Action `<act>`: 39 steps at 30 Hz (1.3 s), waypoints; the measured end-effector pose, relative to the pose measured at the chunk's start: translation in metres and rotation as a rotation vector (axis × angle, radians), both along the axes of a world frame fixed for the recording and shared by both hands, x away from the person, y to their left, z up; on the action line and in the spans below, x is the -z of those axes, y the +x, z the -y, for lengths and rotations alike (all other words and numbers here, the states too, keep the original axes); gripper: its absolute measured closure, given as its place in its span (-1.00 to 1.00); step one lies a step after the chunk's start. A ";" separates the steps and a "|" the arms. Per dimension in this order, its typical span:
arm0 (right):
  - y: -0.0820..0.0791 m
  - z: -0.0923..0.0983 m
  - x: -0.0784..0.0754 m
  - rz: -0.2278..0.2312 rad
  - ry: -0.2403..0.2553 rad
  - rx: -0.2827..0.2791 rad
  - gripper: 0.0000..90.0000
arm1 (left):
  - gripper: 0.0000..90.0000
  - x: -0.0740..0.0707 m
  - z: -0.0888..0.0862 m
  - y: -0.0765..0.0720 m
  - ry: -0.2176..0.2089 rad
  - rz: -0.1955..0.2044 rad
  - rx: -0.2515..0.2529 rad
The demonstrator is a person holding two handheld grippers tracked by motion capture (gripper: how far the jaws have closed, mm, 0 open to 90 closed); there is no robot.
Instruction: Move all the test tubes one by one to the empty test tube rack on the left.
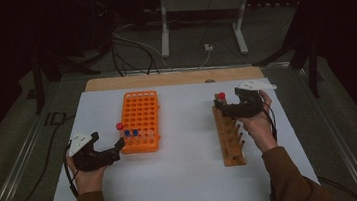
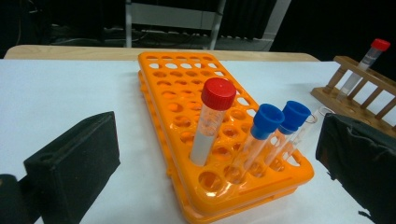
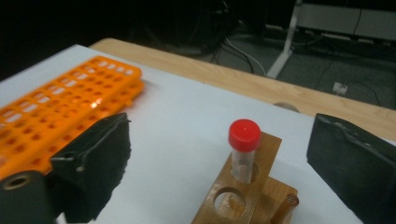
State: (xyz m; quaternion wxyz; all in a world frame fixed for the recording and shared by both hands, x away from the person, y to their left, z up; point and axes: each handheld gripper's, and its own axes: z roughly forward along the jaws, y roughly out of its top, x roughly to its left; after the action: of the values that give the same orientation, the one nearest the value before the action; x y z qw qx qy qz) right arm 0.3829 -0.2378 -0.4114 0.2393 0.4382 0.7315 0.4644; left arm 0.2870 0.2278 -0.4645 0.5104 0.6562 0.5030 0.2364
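While the left gripper (image 1: 102, 151) rests low at the table's eight o'clock with its jaws spread wide and nothing between them, the red-capped tube (image 2: 211, 122) it faces stands in the orange rack (image 1: 141, 120) just ahead, toward the gripper's one o'clock in the high view. In the left gripper view that tube sits squarely in the gap between the two black jaws, its long axis close to upright with a slight lean, and two blue-capped tubes (image 2: 266, 135) lean just beside it at three o'clock, with a bare clear tube past them. Judging by this, the left hand is the nearer one to that tube, and a straight push forward would bring the jaws to either side of it. Across the white table (image 1: 190, 179), the right gripper (image 1: 240, 105) hovers at two o'clock over the far end of the wooden rack (image 1: 231, 140), jaws likewise apart and empty. A second red-capped tube (image 3: 243, 149) stands upright in the wooden rack's end hole, centred between those jaws and just ahead of them. The lower parts of both tubes are sunk in their holes, the fill inside them is hard to read, and each gripper view crops its own jaws at the frame's edges.
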 end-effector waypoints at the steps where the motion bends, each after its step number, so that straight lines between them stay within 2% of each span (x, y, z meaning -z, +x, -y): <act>1: 0.004 -0.001 0.002 -0.007 -0.008 0.002 -0.78 | -0.99 0.000 -0.001 0.000 -0.004 0.001 -0.002; 4: 0.013 -0.004 0.010 -0.036 -0.027 0.014 -0.59 | -0.99 0.000 -0.003 -0.001 -0.011 0.002 -0.010; 5: 0.015 -0.005 0.013 -0.050 -0.035 0.006 -0.44 | -0.99 0.000 -0.004 -0.001 -0.016 0.001 -0.012; 6: 0.016 -0.007 0.016 -0.055 -0.058 0.006 -0.27 | -0.99 0.000 -0.004 0.000 -0.014 -0.002 -0.014; 7: 0.017 -0.009 0.018 -0.055 -0.087 0.022 -0.18 | -0.99 0.001 -0.004 0.000 -0.015 -0.005 -0.017; 11: 0.023 -0.014 0.024 -0.069 -0.118 0.041 0.12 | -0.99 0.002 -0.002 0.000 -0.014 -0.009 -0.016; 15: 0.028 -0.014 0.030 -0.103 -0.106 0.069 0.35 | -0.99 0.001 -0.002 0.000 -0.011 -0.004 -0.014; 20: 0.031 -0.012 0.033 -0.109 -0.103 0.084 0.54 | -0.99 0.002 -0.002 0.000 -0.011 -0.006 -0.017; 23: 0.032 -0.009 0.034 -0.109 -0.084 0.087 0.57 | -0.99 0.002 -0.001 0.001 -0.008 -0.007 -0.015; 28: 0.026 -0.007 0.031 -0.083 -0.078 0.086 0.57 | -0.99 0.002 -0.001 0.001 -0.001 -0.009 -0.013; 39: 0.011 0.001 0.010 -0.002 -0.030 0.083 0.57 | -0.99 0.002 -0.001 0.000 0.000 -0.007 -0.017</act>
State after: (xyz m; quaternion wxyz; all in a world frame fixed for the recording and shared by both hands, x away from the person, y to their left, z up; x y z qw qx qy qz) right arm 0.3940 -0.2383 -0.4210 0.2642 0.4647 0.7200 0.4426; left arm 0.2874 0.2287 -0.4661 0.5066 0.6528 0.5103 0.2382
